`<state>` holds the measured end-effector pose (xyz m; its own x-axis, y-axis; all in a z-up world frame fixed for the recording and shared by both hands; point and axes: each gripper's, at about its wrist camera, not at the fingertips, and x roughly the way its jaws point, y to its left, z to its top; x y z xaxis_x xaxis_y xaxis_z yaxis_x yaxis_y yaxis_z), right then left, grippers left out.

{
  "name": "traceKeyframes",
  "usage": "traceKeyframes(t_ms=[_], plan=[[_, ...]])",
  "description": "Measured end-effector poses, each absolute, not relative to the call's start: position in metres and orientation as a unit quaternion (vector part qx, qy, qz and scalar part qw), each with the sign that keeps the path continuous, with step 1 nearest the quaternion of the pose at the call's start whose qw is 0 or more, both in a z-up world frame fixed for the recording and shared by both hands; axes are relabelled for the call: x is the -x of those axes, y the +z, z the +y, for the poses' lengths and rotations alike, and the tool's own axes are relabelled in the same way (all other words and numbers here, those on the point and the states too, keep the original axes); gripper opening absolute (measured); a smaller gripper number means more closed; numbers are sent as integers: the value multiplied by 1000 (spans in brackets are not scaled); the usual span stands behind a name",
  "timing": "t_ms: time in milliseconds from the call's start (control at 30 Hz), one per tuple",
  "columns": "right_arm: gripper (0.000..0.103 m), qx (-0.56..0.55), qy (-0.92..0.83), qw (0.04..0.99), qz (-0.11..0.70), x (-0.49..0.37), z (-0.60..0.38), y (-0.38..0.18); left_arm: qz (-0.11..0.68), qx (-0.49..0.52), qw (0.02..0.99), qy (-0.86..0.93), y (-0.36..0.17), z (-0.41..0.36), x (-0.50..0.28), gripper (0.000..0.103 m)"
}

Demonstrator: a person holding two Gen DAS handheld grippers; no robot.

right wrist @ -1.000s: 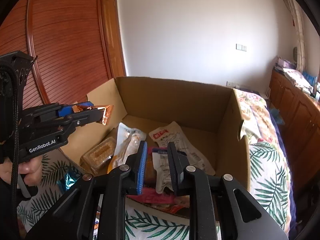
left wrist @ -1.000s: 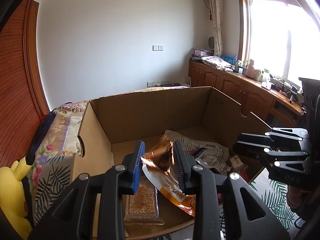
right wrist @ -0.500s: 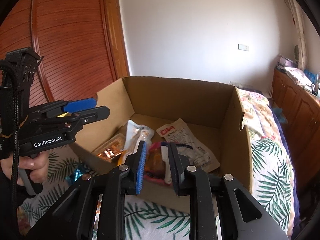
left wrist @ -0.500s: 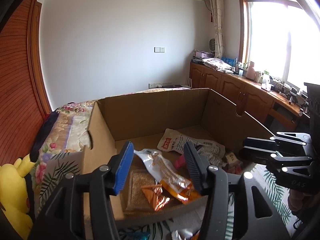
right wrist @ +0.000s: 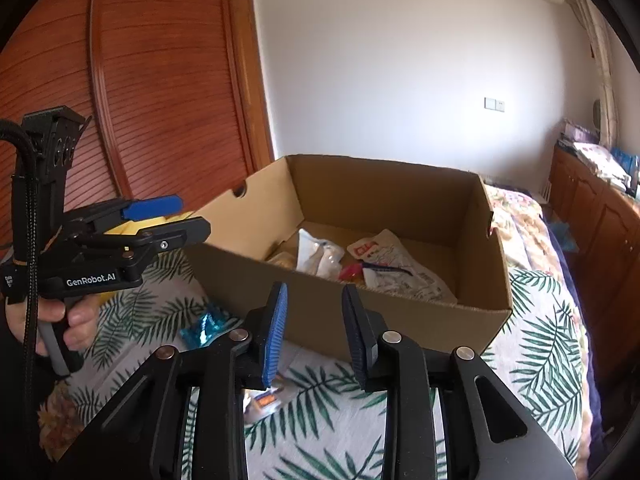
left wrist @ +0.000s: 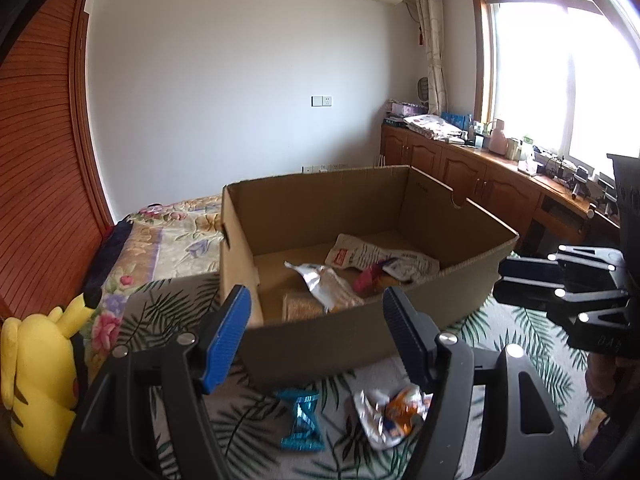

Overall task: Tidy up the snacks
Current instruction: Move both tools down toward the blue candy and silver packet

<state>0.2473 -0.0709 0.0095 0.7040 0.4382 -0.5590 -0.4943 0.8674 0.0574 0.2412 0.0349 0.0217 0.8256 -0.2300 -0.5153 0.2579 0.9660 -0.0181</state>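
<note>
Crinkly foil packets [left wrist: 326,286] fill the corrugated cardboard box [left wrist: 320,336] (rectangular, open-topped).

A bed with a palm-leaf-print cover [left wrist: 532,328] carries an open brown cardboard box [left wrist: 320,340], a crinkled blue foil wrapper [left wrist: 302,420], a silver-orange snack packet [left wrist: 390,410] and a yellow plush toy [left wrist: 36,364].

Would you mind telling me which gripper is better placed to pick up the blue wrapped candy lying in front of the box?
Probably left. The left gripper, opening with nothing between its fingers, has the blue candy just below it; for the right gripper it lies off to the left.
</note>
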Motion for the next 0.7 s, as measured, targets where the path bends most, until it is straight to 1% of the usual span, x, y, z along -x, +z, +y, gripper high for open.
traceKeyframes(t_ms=[100,267,367,700], plan=[[34,51,260,919,293,-237,-66,6,272,-26,954,-126,16,40,-228,69],[46,63,273,907,315,-231,-51,-11,287,-21,950,-119,-1,50,-213,69],[51,72,280,898,333,-233,-41,-26,305,-22,946,-113,-15,55,-212,69],[51,110,291,865,395,-255,-1,-74,359,-16,928,-98,-61,65,-224,69]])
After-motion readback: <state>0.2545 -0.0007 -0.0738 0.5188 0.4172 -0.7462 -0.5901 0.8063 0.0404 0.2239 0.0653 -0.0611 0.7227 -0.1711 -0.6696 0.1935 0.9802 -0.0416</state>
